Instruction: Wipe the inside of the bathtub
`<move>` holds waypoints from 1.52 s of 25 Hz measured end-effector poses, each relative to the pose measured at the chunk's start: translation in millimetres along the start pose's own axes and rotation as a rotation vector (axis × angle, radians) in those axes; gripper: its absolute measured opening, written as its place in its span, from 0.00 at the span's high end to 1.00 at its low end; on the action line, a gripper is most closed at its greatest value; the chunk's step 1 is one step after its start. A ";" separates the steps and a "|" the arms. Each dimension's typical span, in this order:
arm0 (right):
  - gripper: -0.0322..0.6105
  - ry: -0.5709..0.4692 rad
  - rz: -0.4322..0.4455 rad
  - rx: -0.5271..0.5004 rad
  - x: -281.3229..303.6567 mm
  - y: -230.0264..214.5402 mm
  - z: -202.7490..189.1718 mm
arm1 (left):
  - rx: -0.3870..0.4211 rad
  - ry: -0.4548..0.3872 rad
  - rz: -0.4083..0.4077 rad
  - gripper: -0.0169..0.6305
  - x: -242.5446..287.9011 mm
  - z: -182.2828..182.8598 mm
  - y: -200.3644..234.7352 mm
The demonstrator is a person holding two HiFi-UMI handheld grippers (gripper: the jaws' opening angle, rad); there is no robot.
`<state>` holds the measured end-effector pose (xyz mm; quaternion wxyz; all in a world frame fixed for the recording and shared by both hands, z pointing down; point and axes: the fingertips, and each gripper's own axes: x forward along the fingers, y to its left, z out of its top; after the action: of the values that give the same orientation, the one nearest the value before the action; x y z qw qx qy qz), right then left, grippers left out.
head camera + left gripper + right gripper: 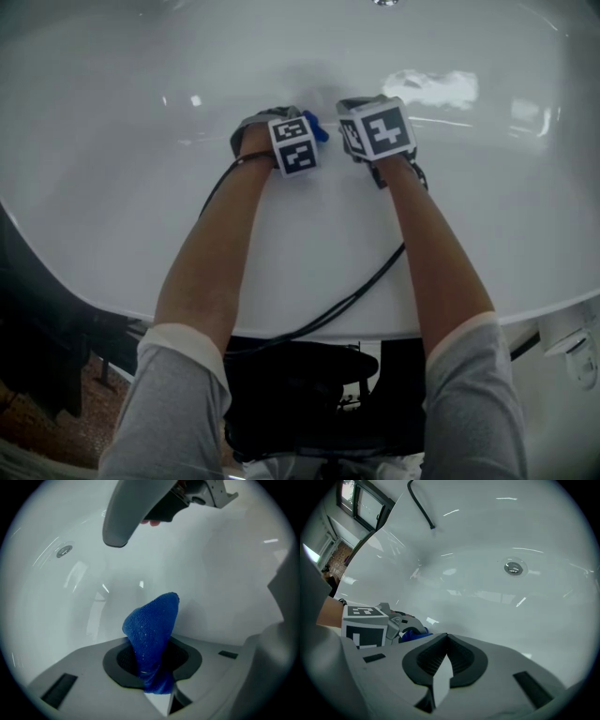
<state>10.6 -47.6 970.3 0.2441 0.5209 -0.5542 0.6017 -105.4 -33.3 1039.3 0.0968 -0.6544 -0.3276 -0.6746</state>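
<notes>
1. White, glossy and curved, the bathtub (pixel 112 187) fills every view as the working surface; its inner wall is reached from above, across the near rim.
2. The small blue knitted cloth (pixel 152 630) is held low in the basin, near its middle. It is pinched at its bunched lower end, so that its free end stands out ahead of the jaws, ready to be pressed on the wall.
3. The left hand-held gripper (pixel 157 677) is clamped tight on that cloth. Whether the cloth's tip touches the enamel cannot be told.
4. The right hand-held gripper (pixel 443 667) is held just beside the left, its jaws brought together on nothing; it is judged idle.
5. The round chrome drain (pixel 513 567) is seen well apart from the cloth, farther along the tub.
6. A black cable (pixel 328 314) is draped over the rim below the forearms.
</notes>
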 end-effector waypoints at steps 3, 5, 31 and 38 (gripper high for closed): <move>0.94 0.000 -0.009 0.001 -2.9 -5.5 -2.1 | 0.053 0.069 -0.020 0.83 3.7 2.7 2.5; 0.94 -0.002 -0.012 0.002 -3.8 -8.3 -3.1 | 0.055 0.084 -0.023 0.83 6.9 4.2 4.4; 0.94 -0.006 -0.008 0.012 -0.5 -16.4 -2.4 | -0.102 0.131 -0.031 0.83 1.3 -54.7 29.7; 0.94 -0.001 -0.020 0.028 1.1 -31.3 -5.2 | -0.123 0.049 -0.043 0.83 11.8 -4.6 22.7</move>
<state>35.6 -34.8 985.1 0.2424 0.5301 -0.5405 0.6067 -97.9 -49.8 1058.0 0.0499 -0.6352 -0.2968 -0.7112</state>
